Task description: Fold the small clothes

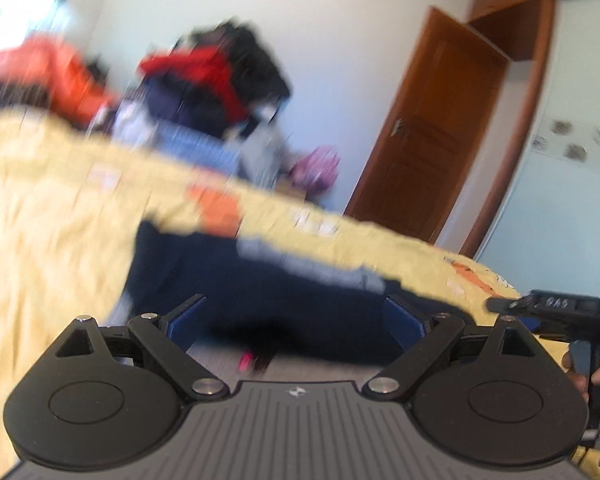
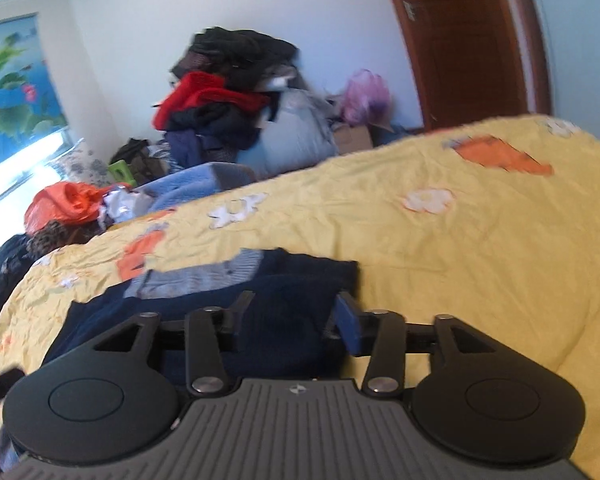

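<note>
Navy garment (image 2: pixel 204 312) lies folded on yellow bedsheet (image 2: pixel 460 248); both grippers released.
Left gripper (image 1: pixel 296 320) and right gripper (image 2: pixel 296 312) hover over it, jaws spread, gripping nothing, presumably after letting go.

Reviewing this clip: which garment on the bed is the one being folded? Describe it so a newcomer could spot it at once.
Start at the yellow bedspread with orange and white patches, which fills the foreground. Near its front edge, just ahead of the right gripper, lies the navy garment. It is the only clothing on the spread, dark blue with a grey-blue striped band, unlike the jumbled clothes pile against the far wall.
</note>
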Action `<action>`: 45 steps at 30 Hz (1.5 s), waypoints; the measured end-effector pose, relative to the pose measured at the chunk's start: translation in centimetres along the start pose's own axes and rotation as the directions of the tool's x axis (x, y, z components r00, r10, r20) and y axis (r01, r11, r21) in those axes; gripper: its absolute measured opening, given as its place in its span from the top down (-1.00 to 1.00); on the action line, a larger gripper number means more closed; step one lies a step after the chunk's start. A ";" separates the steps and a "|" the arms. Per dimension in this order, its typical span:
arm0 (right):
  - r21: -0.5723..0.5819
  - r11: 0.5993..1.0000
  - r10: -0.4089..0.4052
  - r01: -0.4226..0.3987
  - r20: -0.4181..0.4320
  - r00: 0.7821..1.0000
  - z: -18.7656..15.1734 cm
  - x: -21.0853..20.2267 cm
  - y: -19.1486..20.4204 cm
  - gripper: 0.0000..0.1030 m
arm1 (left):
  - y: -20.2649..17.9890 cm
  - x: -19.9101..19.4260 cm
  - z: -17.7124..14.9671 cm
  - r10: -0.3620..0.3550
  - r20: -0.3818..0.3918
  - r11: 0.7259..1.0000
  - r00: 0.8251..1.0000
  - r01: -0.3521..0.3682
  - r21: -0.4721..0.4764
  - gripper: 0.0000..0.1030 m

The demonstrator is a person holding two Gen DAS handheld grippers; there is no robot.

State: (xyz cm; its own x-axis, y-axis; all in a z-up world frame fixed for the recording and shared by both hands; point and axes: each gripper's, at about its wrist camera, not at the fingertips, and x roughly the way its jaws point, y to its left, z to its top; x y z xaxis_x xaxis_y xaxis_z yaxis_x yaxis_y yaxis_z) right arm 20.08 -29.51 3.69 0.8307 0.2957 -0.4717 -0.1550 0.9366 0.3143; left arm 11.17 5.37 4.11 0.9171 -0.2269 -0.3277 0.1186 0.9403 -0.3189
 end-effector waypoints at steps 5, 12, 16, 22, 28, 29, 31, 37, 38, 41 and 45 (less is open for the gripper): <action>-0.064 0.998 -0.029 0.023 -0.094 0.995 -1.8 4.4 3.4 -0.18 | -1.4 7.7 1.7 0.136 -0.173 0.982 0.976 -0.109 0.155 -0.84; -0.234 0.965 -0.140 0.120 -0.071 0.988 -5.1 6.2 6.3 -0.46 | 0.8 11.8 -0.2 0.229 -0.307 0.960 0.924 -0.163 0.225 -0.95; -0.276 0.952 -0.162 0.135 -0.078 0.984 -5.1 6.6 7.0 -0.51 | 0.9 12.2 -0.3 0.219 -0.307 0.960 0.926 -0.149 0.237 -0.98; -0.249 0.955 -0.193 0.162 -0.107 0.975 -6.0 3.2 8.1 -0.52 | 0.5 12.2 -0.2 0.203 -0.305 0.964 0.930 -0.136 0.227 -0.99; -0.247 0.953 -0.203 0.172 -0.106 0.973 -8.2 2.5 7.6 -0.81 | 0.3 11.6 -0.2 0.227 -0.293 0.958 0.929 -0.158 0.239 -0.99; -0.252 0.952 -0.209 0.176 -0.107 0.972 -8.2 2.6 7.7 -0.83 | 0.4 11.1 -0.1 0.236 -0.292 0.956 0.927 -0.167 0.242 -0.99; -0.261 0.948 -0.216 0.182 -0.108 0.970 -8.3 2.7 7.9 -0.85 | 0.4 9.5 0.1 0.253 -0.288 0.956 0.924 -0.193 0.222 -0.99; -0.254 0.952 -0.207 0.173 -0.113 0.972 -8.1 2.9 7.8 -0.88 | 0.9 3.1 -0.9 0.164 -0.326 0.985 0.931 -0.136 0.106 -0.99; -0.254 0.952 -0.207 0.173 -0.113 0.972 -8.1 2.9 7.8 -0.88 | 0.9 2.6 -1.5 0.156 -0.338 0.986 0.928 -0.126 0.110 -0.99; -0.254 0.952 -0.207 0.173 -0.113 0.972 -8.1 2.9 7.8 -0.89 | 0.6 2.1 -3.5 0.167 -0.320 0.974 0.932 -0.106 0.199 -0.99; -0.255 0.951 -0.211 0.177 -0.112 0.971 -8.1 2.9 7.8 -0.90 | 0.5 2.9 -3.4 0.169 -0.321 0.973 0.932 -0.105 0.207 -1.00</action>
State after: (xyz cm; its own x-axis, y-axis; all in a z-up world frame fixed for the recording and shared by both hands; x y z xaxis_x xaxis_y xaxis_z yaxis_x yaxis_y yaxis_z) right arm 16.95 -19.83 -1.87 0.7793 0.1111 -0.6167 -0.1372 0.9905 0.0050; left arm 12.59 4.32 -0.05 0.7526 -0.1338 -0.6447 0.0980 0.9910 -0.0913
